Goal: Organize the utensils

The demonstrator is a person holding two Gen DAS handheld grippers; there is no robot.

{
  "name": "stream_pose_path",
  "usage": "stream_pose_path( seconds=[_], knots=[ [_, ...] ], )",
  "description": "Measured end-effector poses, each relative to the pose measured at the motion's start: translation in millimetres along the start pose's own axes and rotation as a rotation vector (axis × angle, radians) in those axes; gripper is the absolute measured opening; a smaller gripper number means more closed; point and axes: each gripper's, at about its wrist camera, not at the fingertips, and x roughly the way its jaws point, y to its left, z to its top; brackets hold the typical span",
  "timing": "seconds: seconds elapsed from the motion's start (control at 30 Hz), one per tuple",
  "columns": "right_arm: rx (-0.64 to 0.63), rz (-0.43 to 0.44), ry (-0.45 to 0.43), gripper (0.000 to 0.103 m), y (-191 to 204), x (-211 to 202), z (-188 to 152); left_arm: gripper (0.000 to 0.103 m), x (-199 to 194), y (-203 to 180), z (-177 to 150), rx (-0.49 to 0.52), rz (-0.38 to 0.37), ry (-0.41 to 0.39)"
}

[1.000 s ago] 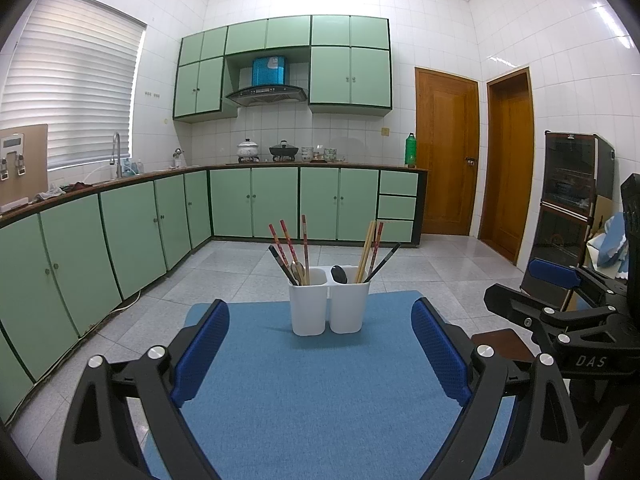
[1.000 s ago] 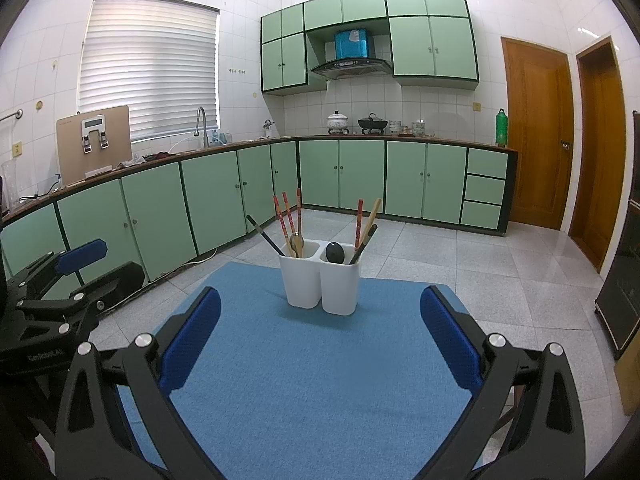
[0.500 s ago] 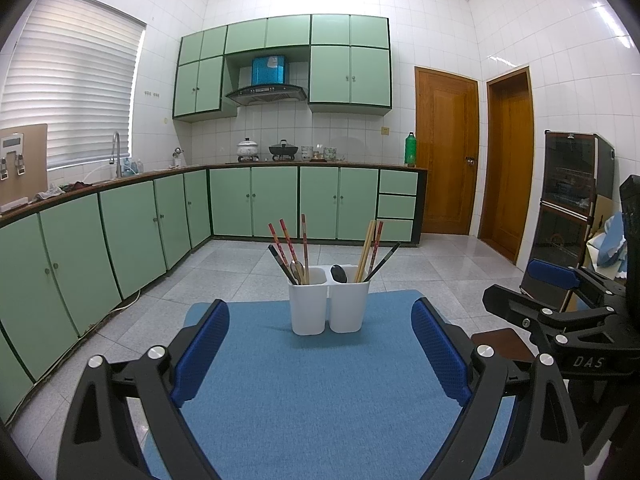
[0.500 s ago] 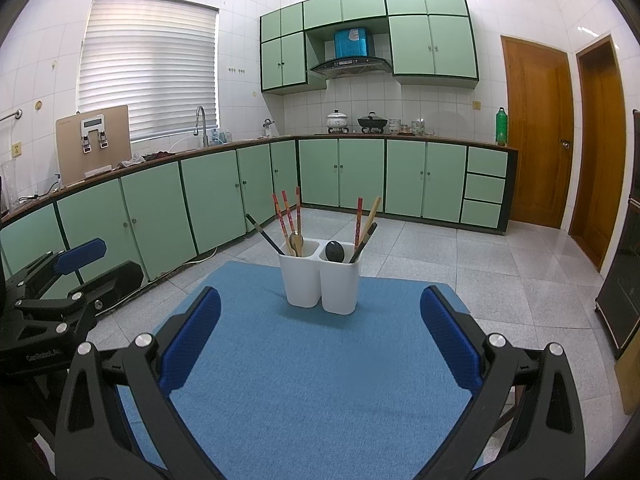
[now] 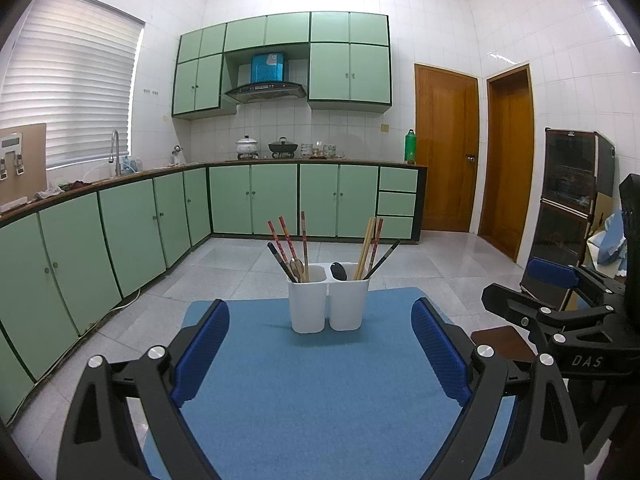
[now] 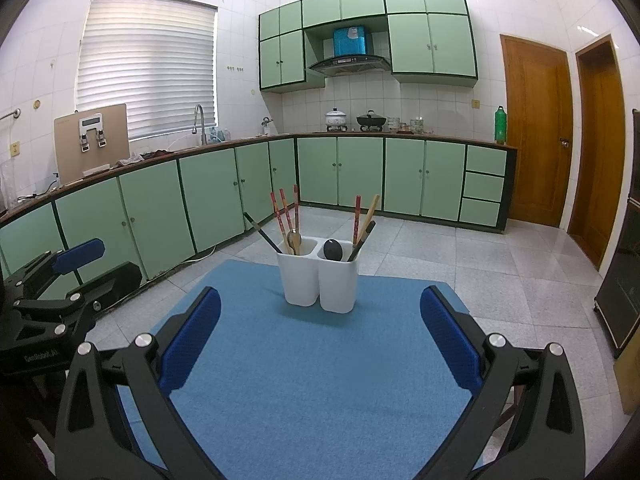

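Note:
A white two-compartment utensil holder (image 5: 327, 304) (image 6: 318, 278) stands at the far end of a blue table mat (image 5: 320, 392) (image 6: 320, 368). Its left compartment holds red chopsticks (image 5: 285, 240), a dark chopstick and a metal spoon (image 6: 294, 240). Its right compartment holds a black spoon (image 6: 333, 249), a wooden chopstick (image 5: 366, 244), a red one and a dark one. My left gripper (image 5: 320, 352) is open and empty, well short of the holder. My right gripper (image 6: 320, 340) is open and empty too, also short of it. Each gripper shows at the side of the other's view.
The mat covers a small table in a kitchen with green cabinets (image 5: 256, 196) along the left and back walls. A brown stool (image 5: 502, 340) and a dark glass cabinet (image 5: 572, 208) stand to the right. Tiled floor (image 6: 500, 264) lies beyond the table.

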Motion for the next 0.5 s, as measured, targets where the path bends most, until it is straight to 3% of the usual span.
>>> stream_pose_path(
  seconds=[0.5],
  knots=[
    [0.002,-0.003,0.003,0.097,-2.4,0.7,0.2,0.091,-0.6,-1.5,1.3,-0.005,0.006,0.007]
  ],
)
